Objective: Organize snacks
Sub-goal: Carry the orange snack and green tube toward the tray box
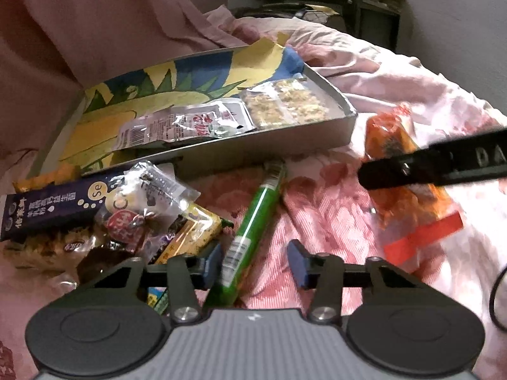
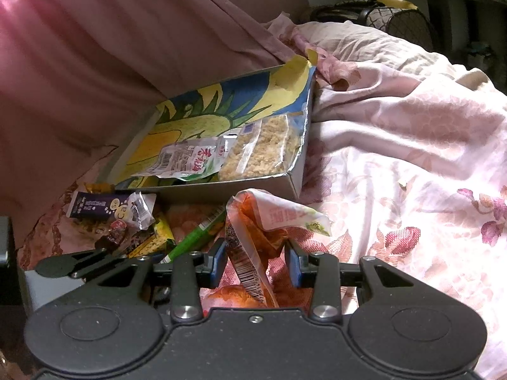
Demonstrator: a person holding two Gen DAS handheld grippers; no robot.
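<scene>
A shallow cardboard box [image 1: 253, 145] with a yellow, blue and green print inside lies on the bed. It holds a white and red sachet [image 1: 177, 126] and a clear pack of crispy rice bars [image 1: 285, 104]. A green stick snack [image 1: 250, 228] lies on the sheet between the jaws of my left gripper [image 1: 255, 264]. It rests against the left pad and the right pad stands clear of it, so that gripper is open. My right gripper [image 2: 256, 264] is shut on a crinkled orange snack packet [image 2: 253, 240], in front of the box [image 2: 237, 186].
A pile of loose snacks lies left of the green stick: a purple carton [image 1: 54, 205], clear wrapped sweets [image 1: 149, 190] and a yellow bar [image 1: 190, 231]. The pink floral bedsheet [image 2: 412, 190] spreads to the right. A pink cloth [image 2: 95, 63] hangs at the left, and dark furniture [image 1: 348, 0] stands behind.
</scene>
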